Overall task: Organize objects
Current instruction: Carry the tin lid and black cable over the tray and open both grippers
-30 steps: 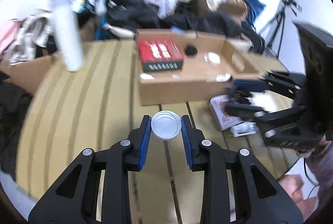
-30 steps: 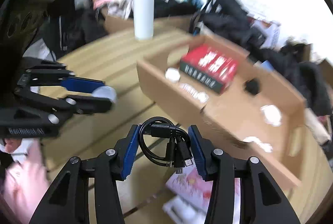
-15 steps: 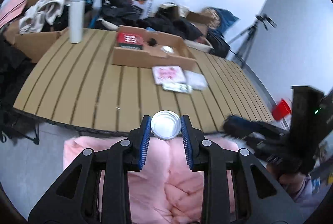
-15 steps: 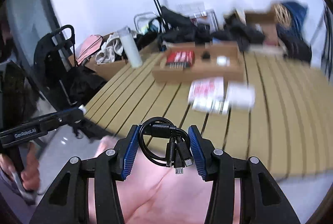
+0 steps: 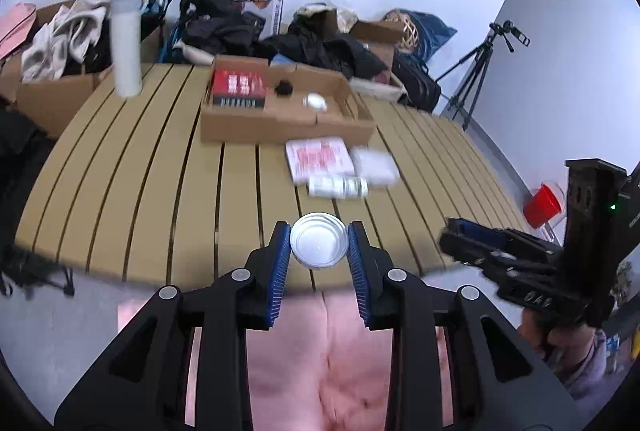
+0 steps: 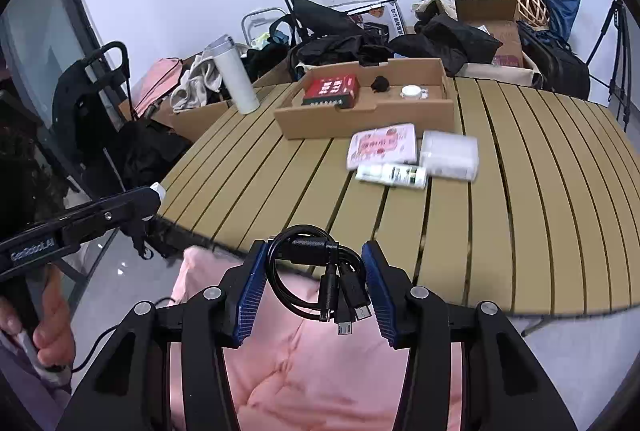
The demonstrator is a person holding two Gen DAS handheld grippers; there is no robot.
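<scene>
My left gripper is shut on a small round clear jar, held above the near edge of the slatted table. My right gripper is shut on a coiled black USB cable, also at the near table edge. An open cardboard box at the far side holds a red box, a black lump and a white disc; the box also shows in the right wrist view. Each gripper shows in the other's view, right and left.
In front of the box lie a pink packet, a clear plastic case and a small white bottle. A tall white flask stands at the table's far left. Bags, clothes and a tripod crowd behind. Pink cloth lies below.
Both grippers have pulled far back from the cardboard box to the near table edge, still holding the jar and the cable. The whole table is now in view.
</scene>
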